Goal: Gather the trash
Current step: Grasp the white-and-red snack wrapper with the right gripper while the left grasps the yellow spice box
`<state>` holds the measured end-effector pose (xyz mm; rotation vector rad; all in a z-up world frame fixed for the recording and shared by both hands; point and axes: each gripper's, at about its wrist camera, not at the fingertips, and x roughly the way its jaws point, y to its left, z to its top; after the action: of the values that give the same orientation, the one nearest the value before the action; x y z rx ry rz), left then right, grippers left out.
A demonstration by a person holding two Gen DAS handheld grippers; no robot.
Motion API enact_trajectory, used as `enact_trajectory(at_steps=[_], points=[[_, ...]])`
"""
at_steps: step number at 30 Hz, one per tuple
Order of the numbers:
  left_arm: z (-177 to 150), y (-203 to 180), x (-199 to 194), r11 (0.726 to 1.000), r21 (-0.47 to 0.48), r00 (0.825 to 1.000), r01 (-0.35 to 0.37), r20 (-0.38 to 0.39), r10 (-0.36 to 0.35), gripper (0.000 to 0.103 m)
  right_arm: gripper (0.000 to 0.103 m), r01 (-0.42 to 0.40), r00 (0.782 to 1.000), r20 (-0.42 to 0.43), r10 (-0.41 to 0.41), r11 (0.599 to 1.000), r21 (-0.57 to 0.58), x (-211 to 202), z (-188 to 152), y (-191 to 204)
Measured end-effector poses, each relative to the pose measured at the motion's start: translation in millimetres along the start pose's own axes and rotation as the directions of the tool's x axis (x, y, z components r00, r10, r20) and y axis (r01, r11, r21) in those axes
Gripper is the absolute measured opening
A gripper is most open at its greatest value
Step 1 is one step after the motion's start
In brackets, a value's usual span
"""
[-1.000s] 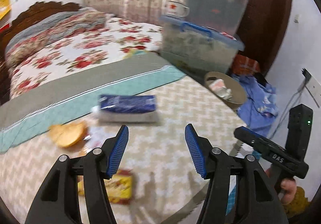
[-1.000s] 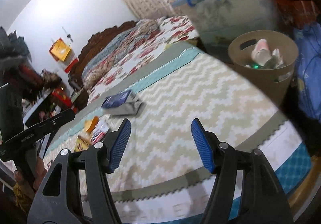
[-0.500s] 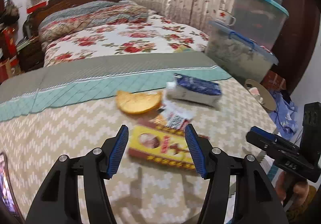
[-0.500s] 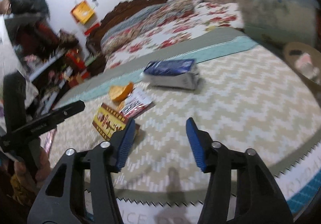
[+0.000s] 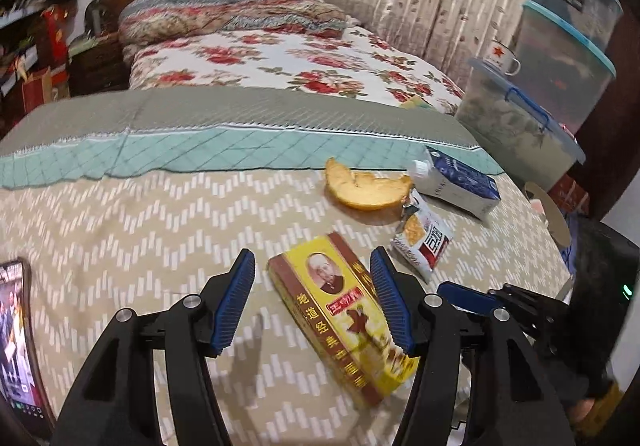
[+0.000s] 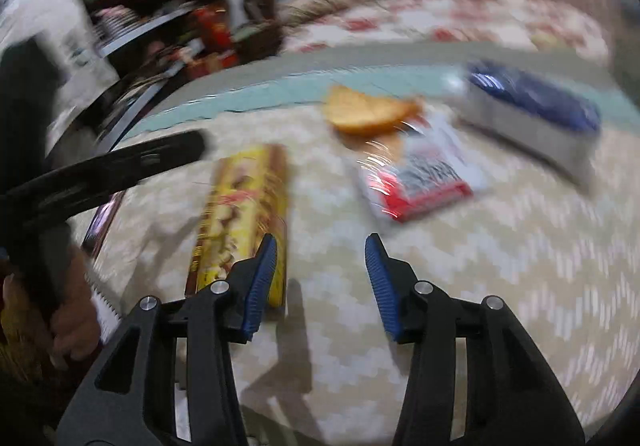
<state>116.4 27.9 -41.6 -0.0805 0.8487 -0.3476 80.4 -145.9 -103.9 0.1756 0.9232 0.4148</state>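
The left gripper hangs released over the bed, its jaws apart on either side of the yellow-and-brown carton, which lies flat on the chevron-patterned cover near the bed's near edge; the blue pads do not appear to press on it. The right gripper has just been closing its jaws, yet nothing sits between them, only bare cover, with that same carton just to the left of its left pad.

The rest of the trash lies further up the cover, towards the teal band: an orange peel, a red-and-white snack wrapper touching the peel's edge, and a blue-and-white drink carton nearer the bed's right edge. Beyond that edge the rim of a tan bin shows (probably where everything belongs).

The step in hand looks like the left gripper's grasp on the yellow carton. The risks: the carton lies slanted across the jaws, so closing may catch a corner and spin it away, or the pads may bite into the soft cover. The two grippers are close together and could knock each other. A phone at the bed's left edge is no trash and should stay.
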Motion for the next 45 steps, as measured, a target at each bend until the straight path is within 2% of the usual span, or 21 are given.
enact_trajectory(at_steps=[3, 6, 8, 13, 18, 20, 22, 24, 25, 31, 33, 37, 39, 42, 45], points=[[-2, 1, 1, 1.0, 0.0, 1.0, 0.003, -0.007, -0.003, 0.063, 0.049, 0.055, 0.997, 0.042, -0.057, 0.998, 0.036, -8, 6, -12], [-4, -2, 5, 1.0, 0.015, 1.0, 0.003, -0.009, -0.003, 0.064, 0.065, 0.122, 0.991, 0.05, -0.128, 0.987, 0.103, -11, 16, -35], [-4, -5, 8, 1.0, 0.017, 1.0, 0.009, -0.017, -0.008, 0.064, 0.068, 0.136, 0.99, 0.031, -0.14, 0.984, 0.119, -6, 24, -49], [-11, -11, 10, 0.999, 0.023, 0.999, 0.025, -0.041, -0.024, 0.064, 0.07, 0.129, 0.991, 0.001, -0.132, 0.968, 0.213, 8, 45, -89], [-24, -18, 15, 0.998, 0.048, 0.997, 0.027, -0.07, -0.024, 0.065, 0.071, 0.109, 0.993, -0.051, -0.104, 0.986, 0.127, 40, 62, -88], [-27, -18, 20, 0.999, 0.044, 0.996, 0.022, -0.086, -0.018, 0.065, 0.063, 0.12, 0.992, -0.047, -0.116, 0.99, 0.077, 49, 63, -81], [-28, -15, 23, 0.999, 0.029, 0.995, 0.02, -0.097, -0.017, 0.065, 0.045, 0.129, 0.99, -0.056, -0.129, 0.992, 0.0, 53, 60, -69], [-28, -11, 25, 1.0, 0.016, 0.995, 0.016, -0.102, -0.015, 0.065, 0.038, 0.121, 0.991, -0.056, -0.122, 0.992, -0.026, 49, 54, -60], [-29, -9, 25, 1.0, 0.009, 0.994, 0.016, -0.104, -0.015, 0.065, 0.03, 0.118, 0.991, -0.055, -0.119, 0.993, -0.028, 46, 49, -55], [-29, -3, 20, 0.999, -0.018, 0.994, 0.031, -0.105, -0.033, 0.065, 0.027, 0.045, 0.999, -0.017, -0.044, 0.997, 0.056, 16, 23, -46], [-28, -3, 20, 0.999, -0.028, 0.993, 0.041, -0.112, -0.044, 0.071, 0.027, 0.028, 0.999, 0.016, -0.029, 0.995, 0.092, 0, 14, -45], [-28, -10, 20, 0.998, -0.022, 0.991, 0.054, -0.121, -0.056, 0.076, 0.027, 0.017, 0.998, 0.059, -0.026, 0.989, 0.148, -22, 0, -47], [-29, -17, 23, 0.999, -0.012, 0.99, 0.051, -0.13, -0.052, 0.084, 0.027, 0.018, 0.997, 0.068, -0.03, 0.986, 0.168, -30, -6, -51], [-29, -24, 28, 0.999, -0.015, 0.988, 0.047, -0.145, -0.048, 0.088, 0.027, 0.031, 0.996, 0.079, -0.047, 0.98, 0.194, -40, -16, -58], [-30, -32, 31, 1.0, 0.003, 0.989, 0.022, -0.145, -0.021, 0.09, 0.027, 0.033, 0.995, 0.082, -0.053, 0.973, 0.229, -47, -23, -67]])
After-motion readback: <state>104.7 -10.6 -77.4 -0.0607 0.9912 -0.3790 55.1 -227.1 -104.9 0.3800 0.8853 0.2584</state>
